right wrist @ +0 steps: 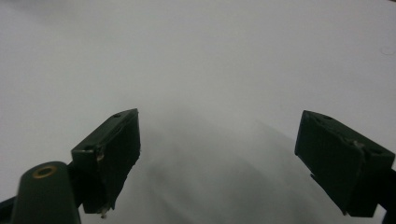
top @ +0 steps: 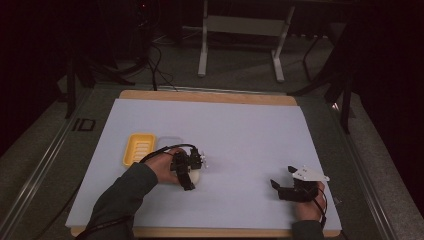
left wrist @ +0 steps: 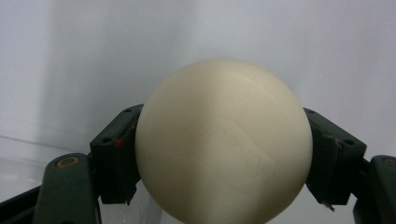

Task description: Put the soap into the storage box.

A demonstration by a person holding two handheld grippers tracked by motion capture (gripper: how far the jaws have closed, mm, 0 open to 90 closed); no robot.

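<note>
A cream, rounded bar of soap (left wrist: 224, 140) sits between the jaws of my left gripper (left wrist: 224, 156), whose pads press on both its sides. From above, the soap (top: 195, 176) shows pale under the left gripper (top: 189, 176), just right of a yellow soap dish (top: 138, 148). My right gripper (top: 281, 178) rests near the front right of the white sheet (top: 235, 125). Its jaws stand wide apart in the right gripper view (right wrist: 224, 158), with nothing between them.
A clear plastic lid (top: 168, 142) lies beside the yellow dish, and its edge (left wrist: 28, 161) shows at the lower left of the left gripper view. The sheet covers a wooden board (top: 200, 95). Beyond the table stand a white frame's legs and cables.
</note>
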